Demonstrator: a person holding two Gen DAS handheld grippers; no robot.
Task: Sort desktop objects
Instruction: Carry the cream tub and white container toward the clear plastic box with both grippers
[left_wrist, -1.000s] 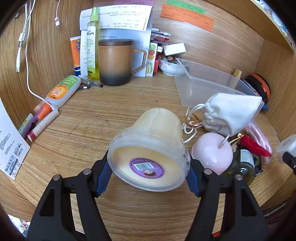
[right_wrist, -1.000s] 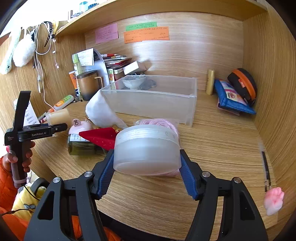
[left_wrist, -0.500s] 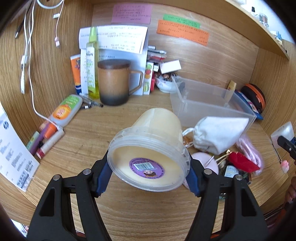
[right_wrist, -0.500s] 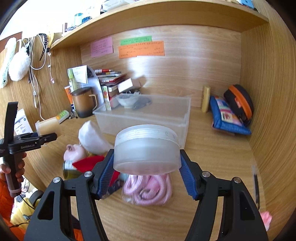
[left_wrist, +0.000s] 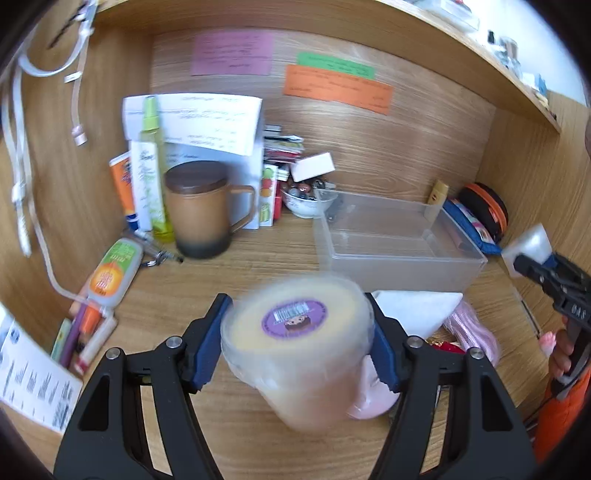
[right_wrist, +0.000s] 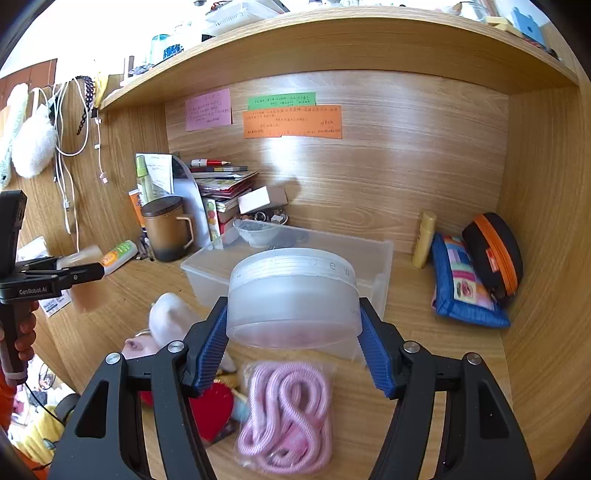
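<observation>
My left gripper (left_wrist: 297, 345) is shut on a cream plastic tub (left_wrist: 295, 347) with a purple barcode sticker and holds it in the air above the desk; the tub is blurred. My right gripper (right_wrist: 293, 341) is shut on a round frosted jar (right_wrist: 293, 297) and holds it just in front of a clear plastic bin (right_wrist: 373, 251). The bin (left_wrist: 399, 240) looks empty in the left wrist view. The left gripper with its tub (right_wrist: 79, 273) also shows at the left of the right wrist view.
A bagged pink cord (right_wrist: 291, 413), a red heart-shaped item (right_wrist: 210, 406) and a white pouch (right_wrist: 170, 317) lie on the desk below the jar. A brown mug (left_wrist: 199, 210), a green spray bottle (left_wrist: 153, 166), tubes and pens stand left. A blue pouch (right_wrist: 461, 288) and a black-orange case (right_wrist: 495, 254) lie right.
Both grippers have risen with their loads. The tub has tipped so its stickered face points upward more. The jar has moved up and toward the clear bin.
</observation>
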